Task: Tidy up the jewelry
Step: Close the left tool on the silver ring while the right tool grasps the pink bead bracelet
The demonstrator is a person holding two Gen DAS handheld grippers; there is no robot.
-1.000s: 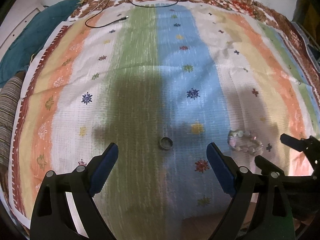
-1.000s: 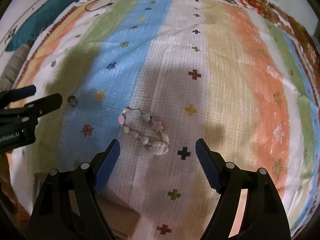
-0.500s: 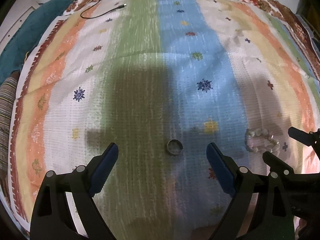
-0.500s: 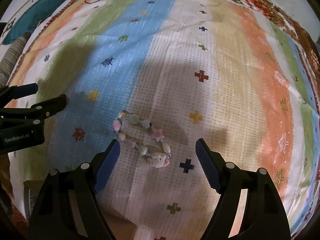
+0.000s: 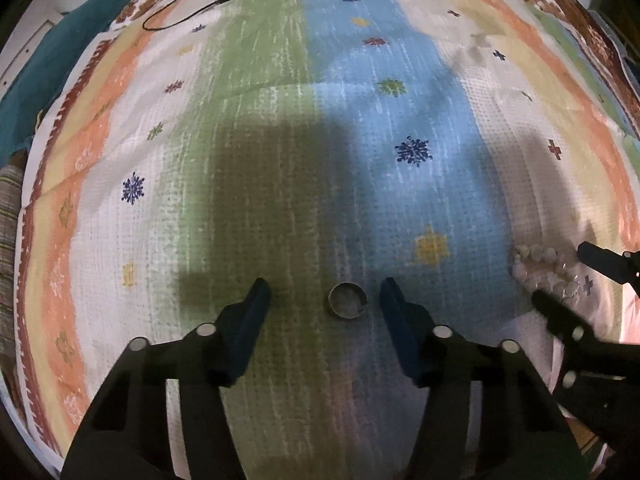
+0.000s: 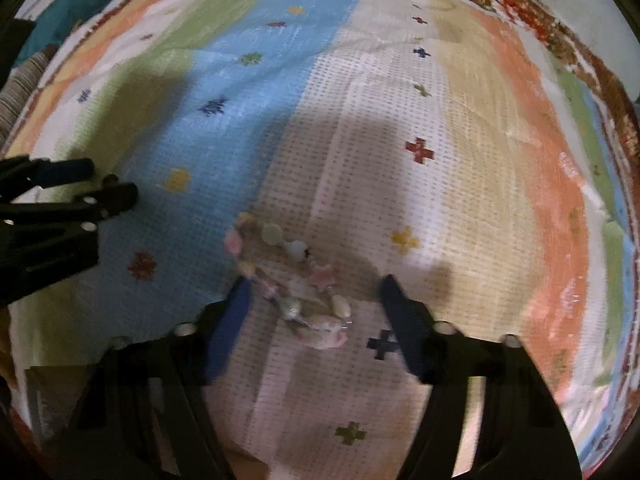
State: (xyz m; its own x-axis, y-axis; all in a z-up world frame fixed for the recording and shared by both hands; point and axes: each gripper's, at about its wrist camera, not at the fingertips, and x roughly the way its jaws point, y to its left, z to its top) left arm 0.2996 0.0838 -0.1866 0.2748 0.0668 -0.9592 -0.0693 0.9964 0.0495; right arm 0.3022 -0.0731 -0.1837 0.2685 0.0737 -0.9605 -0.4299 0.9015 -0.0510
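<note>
left gripper [image 5: 324, 300] is closing around the ring [image 5: 346, 301], pads not yet touching; it may skid off on the cloth [image 5: 280, 160]. right gripper [image 6: 312, 300] is closing over the blurred bracelet [image 6: 288, 276], perhaps pinching one bead.

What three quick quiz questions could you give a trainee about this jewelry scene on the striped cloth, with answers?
1. True or false: the ring lies between the left gripper fingers, untouched.
2. Which piece lies between the right gripper fingers: A ring, B bracelet, C cable?
3. Fill in: both pieces rest on the striped ____.

Key: 1 true; 2 B; 3 cloth. Both grippers' jaws are closing.
</note>
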